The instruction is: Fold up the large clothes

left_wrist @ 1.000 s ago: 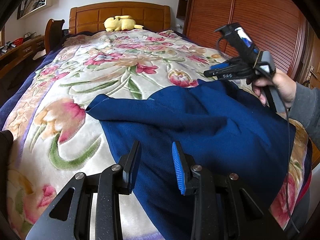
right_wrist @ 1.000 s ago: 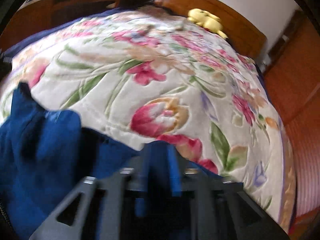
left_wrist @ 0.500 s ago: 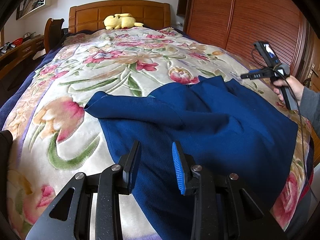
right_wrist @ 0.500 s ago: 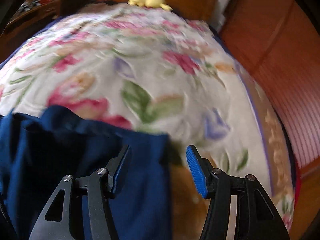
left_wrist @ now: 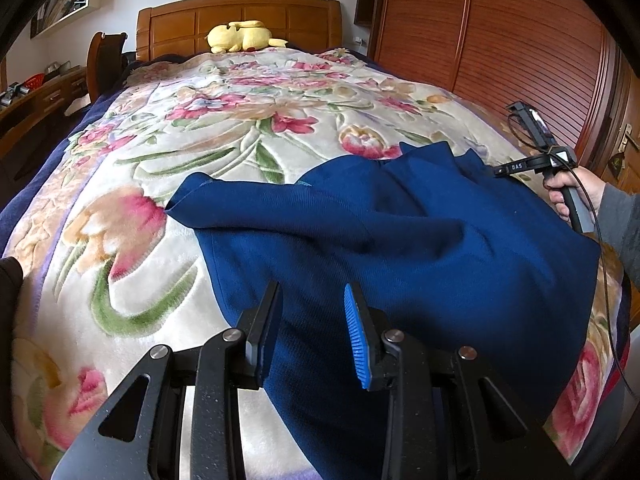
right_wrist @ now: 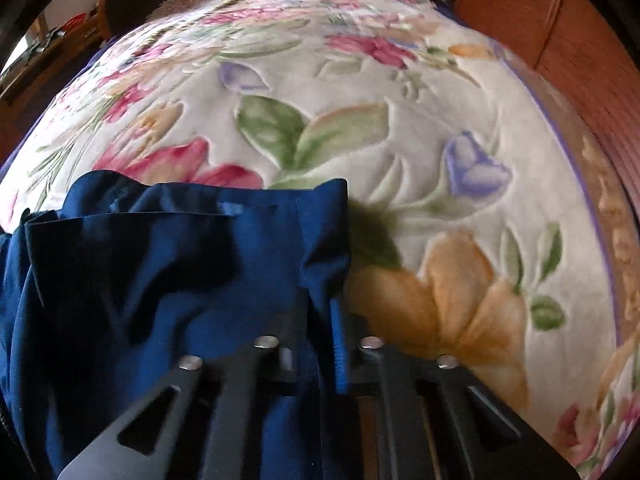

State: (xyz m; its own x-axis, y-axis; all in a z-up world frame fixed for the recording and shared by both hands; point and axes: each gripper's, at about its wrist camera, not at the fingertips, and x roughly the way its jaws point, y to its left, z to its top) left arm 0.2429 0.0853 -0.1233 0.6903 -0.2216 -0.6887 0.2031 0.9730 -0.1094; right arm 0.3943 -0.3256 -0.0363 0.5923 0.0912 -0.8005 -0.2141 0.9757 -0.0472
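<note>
The right gripper [right_wrist: 320,320] has just been closing and now pinches the right edge of the navy garment [left_wrist: 400,232], which lies rumpled on the floral bedspread [left_wrist: 200,152]. The left gripper [left_wrist: 312,328] hangs part-open above the cloth's near edge, holding nothing. Judged next: the left takes its own edge so both can spread the piece flat.

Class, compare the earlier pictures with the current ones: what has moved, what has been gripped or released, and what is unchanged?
The right gripper swung out to the right edge of the blue garment, dropped lower, and its fingers have just closed on that edge. The left gripper stayed open above the garment; the floral blanket is unchanged.
</note>
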